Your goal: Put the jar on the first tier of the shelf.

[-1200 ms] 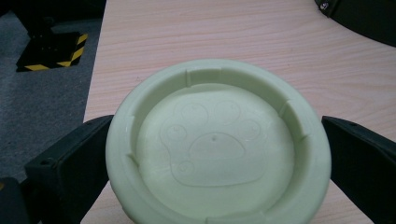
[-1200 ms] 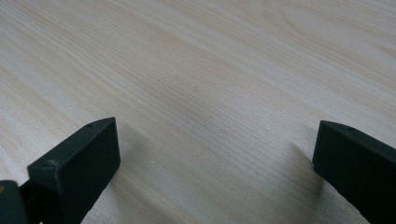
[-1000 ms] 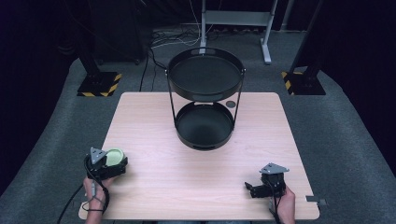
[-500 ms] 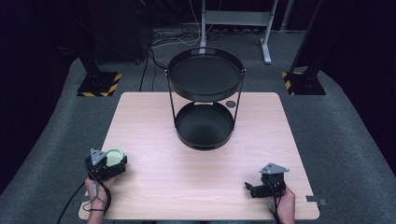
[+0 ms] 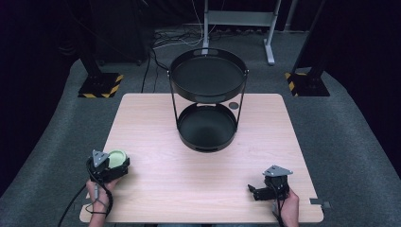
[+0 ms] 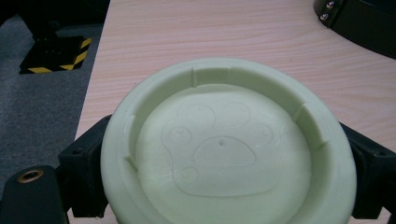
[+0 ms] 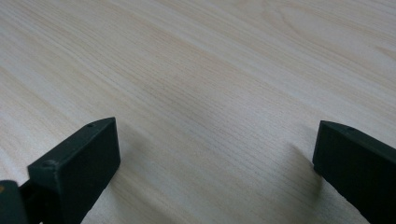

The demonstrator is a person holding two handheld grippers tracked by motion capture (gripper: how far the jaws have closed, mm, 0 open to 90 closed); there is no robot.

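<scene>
Left claw [image 6: 219, 154] grips a pale green dish [image 5: 117, 157] at the desk's [image 5: 156, 123] near left corner; right claw [image 5: 254, 192] rests with jaws apart near the right edge. Black two-tier stand [image 5: 208, 97] sits mid-desk, well apart from both.

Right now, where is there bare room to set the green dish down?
Bare tabletop lies between the left gripper, shut on the green dish, and the open right gripper. Both tiers of the black stand are empty too.
</scene>
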